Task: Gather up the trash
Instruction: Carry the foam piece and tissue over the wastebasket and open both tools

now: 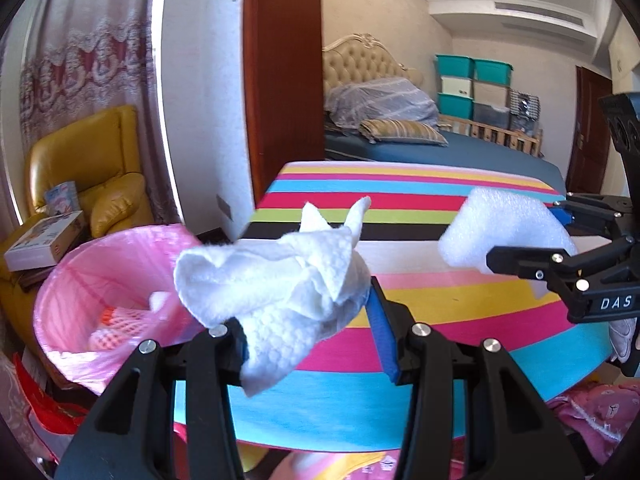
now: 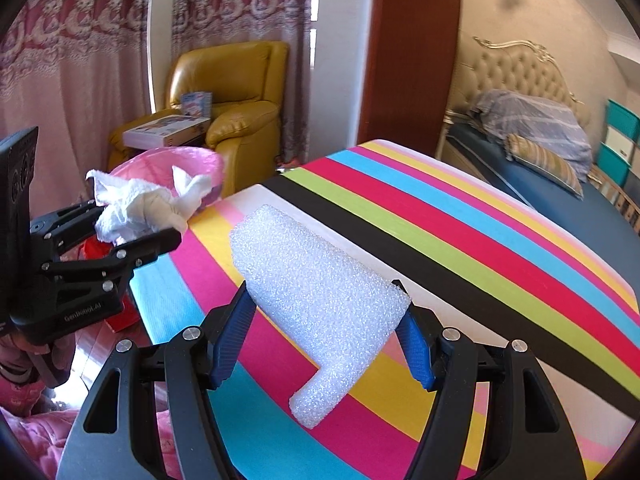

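A crumpled white paper towel sits pinched between the blue pads of the left gripper, over the near edge of the rainbow-striped table and just beside the pink-lined trash bin. Only the left wrist view looks into the bin, showing orange netting at its bottom. The right gripper clamps a white foam block above the stripes; its bubbly texture and stepped lower end read clearly only in the right wrist view. A yellow leather armchair holding a flat box stands behind the bin.
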A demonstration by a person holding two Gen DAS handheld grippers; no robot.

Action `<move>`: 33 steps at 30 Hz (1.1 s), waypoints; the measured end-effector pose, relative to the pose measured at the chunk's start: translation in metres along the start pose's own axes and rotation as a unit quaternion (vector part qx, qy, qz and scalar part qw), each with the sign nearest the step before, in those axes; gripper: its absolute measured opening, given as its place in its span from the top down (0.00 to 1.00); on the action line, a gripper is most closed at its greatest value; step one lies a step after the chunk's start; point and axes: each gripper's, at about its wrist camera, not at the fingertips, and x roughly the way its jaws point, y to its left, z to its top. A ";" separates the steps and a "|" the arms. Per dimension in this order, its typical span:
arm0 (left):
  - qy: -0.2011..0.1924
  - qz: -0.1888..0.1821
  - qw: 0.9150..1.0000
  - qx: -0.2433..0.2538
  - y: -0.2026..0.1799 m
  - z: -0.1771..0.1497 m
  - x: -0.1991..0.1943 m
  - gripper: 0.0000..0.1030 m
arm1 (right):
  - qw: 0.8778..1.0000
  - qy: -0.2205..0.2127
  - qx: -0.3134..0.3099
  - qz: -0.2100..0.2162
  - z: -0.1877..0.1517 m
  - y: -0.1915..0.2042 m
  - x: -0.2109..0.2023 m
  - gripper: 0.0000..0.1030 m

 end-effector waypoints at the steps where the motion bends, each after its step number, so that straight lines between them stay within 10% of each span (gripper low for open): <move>1: -0.002 0.007 1.000 -0.006 0.008 0.000 -0.003 0.55 | 1.000 0.000 -0.004 0.004 0.002 0.004 0.002 0.38; 19: 0.001 0.131 0.990 -0.053 0.145 0.010 -0.027 0.55 | 0.992 0.005 -0.088 0.091 0.085 0.094 0.073 0.38; 33: 0.021 0.146 0.984 -0.102 0.207 0.002 -0.013 0.54 | 0.986 0.007 -0.099 0.136 0.166 0.153 0.143 0.37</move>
